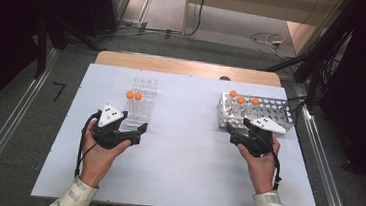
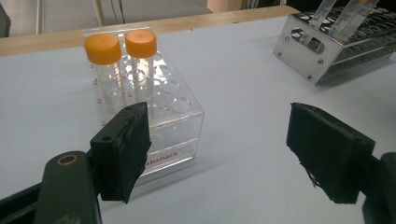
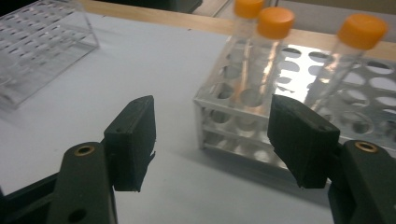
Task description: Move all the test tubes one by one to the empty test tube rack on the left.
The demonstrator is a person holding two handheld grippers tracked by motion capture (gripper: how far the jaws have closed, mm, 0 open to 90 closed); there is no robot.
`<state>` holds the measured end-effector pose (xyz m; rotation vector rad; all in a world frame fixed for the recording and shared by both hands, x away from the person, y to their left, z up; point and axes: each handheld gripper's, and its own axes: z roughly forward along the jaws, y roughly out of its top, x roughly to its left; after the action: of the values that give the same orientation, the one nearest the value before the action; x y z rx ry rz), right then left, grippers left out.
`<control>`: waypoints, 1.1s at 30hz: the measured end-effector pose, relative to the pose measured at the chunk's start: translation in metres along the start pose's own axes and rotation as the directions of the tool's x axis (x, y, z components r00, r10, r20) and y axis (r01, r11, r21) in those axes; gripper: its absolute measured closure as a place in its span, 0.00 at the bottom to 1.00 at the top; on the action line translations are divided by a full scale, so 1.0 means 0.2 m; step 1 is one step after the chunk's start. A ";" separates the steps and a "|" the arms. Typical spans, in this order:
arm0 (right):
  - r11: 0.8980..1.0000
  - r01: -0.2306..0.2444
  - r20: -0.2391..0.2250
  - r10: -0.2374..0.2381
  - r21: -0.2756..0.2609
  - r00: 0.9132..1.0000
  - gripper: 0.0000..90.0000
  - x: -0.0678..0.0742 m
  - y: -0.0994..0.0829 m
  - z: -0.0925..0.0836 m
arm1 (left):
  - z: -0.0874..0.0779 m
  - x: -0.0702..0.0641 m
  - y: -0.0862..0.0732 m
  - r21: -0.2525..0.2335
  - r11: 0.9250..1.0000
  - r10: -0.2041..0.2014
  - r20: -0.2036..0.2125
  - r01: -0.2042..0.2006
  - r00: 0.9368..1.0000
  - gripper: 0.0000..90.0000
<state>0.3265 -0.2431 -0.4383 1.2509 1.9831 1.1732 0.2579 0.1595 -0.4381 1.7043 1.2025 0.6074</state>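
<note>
Two orange-capped tubes stand upright side by side in the clear rack, which sits on the left half of the white tabletop, nearer its far edge. The left gripper rests just in front of that rack's near end, jaws spread wide with nothing between them. Toward the right edge, three orange-capped tubes lean in the metal rack. The right gripper sits at that rack's near left corner, jaws also wide and empty.
</note>
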 end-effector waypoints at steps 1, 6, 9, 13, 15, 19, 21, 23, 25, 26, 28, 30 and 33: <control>1.000 -0.004 0.014 0.004 -0.004 1.000 0.35 -0.02 0.01 0.00 | 0.00 0.00 0.00 0.000 1.000 -0.001 0.000 0.001 1.000 0.24; 1.000 -0.027 0.076 0.028 -0.007 0.997 0.35 -0.09 0.03 0.01 | -0.01 0.00 0.00 -0.004 1.000 -0.001 0.003 0.001 1.000 0.24; 0.999 -0.039 0.105 0.039 -0.003 0.994 0.35 -0.13 0.04 0.02 | -0.02 0.00 0.00 -0.007 1.000 -0.002 0.002 0.002 1.000 0.24; 0.999 -0.052 0.140 0.051 -0.003 0.989 0.36 -0.17 0.05 0.04 | -0.02 0.00 0.00 -0.011 1.000 -0.005 0.002 0.005 1.000 0.24; 0.998 -0.062 0.154 0.062 -0.006 0.986 0.36 -0.19 0.06 0.06 | -0.03 0.00 0.00 -0.011 1.000 -0.008 0.002 0.008 1.000 0.24; 0.998 -0.064 0.184 0.062 0.001 0.981 0.39 -0.23 0.08 0.10 | -0.02 0.01 0.00 -0.009 1.000 -0.007 0.003 0.007 1.000 0.24; 0.998 -0.065 0.194 0.061 0.010 0.979 0.42 -0.25 0.08 0.13 | -0.03 0.01 0.00 -0.010 1.000 -0.008 0.003 0.008 1.000 0.24; 0.997 -0.073 0.195 0.069 0.012 0.978 0.44 -0.26 0.08 0.16 | -0.03 0.01 0.00 -0.012 1.000 -0.011 0.005 0.011 1.000 0.24; 0.997 -0.071 0.198 0.067 0.014 0.978 0.46 -0.27 0.08 0.18 | -0.03 0.01 0.00 -0.012 1.000 -0.010 0.005 0.010 1.000 0.24; 0.997 -0.070 0.197 0.067 0.011 0.978 0.47 -0.27 0.08 0.19 | -0.03 0.01 0.00 -0.012 1.000 -0.010 0.005 0.010 1.000 0.24; 0.997 -0.074 0.195 0.071 0.009 0.978 0.49 -0.27 0.08 0.21 | -0.03 0.01 0.00 -0.008 1.000 -0.013 0.007 0.013 1.000 0.24; 0.997 -0.076 0.190 0.073 0.009 0.979 0.52 -0.27 0.08 0.22 | -0.03 0.01 0.00 -0.008 1.000 -0.013 0.007 0.013 1.000 0.24; 0.997 -0.070 0.183 0.067 0.013 0.981 0.56 -0.26 0.09 0.23 | -0.03 0.01 0.00 -0.009 1.000 -0.013 0.010 0.013 1.000 0.24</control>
<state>0.3935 -0.2684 -0.4475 1.3940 1.8342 1.0331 0.2535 0.1644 -0.4354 1.6891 1.2012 0.5952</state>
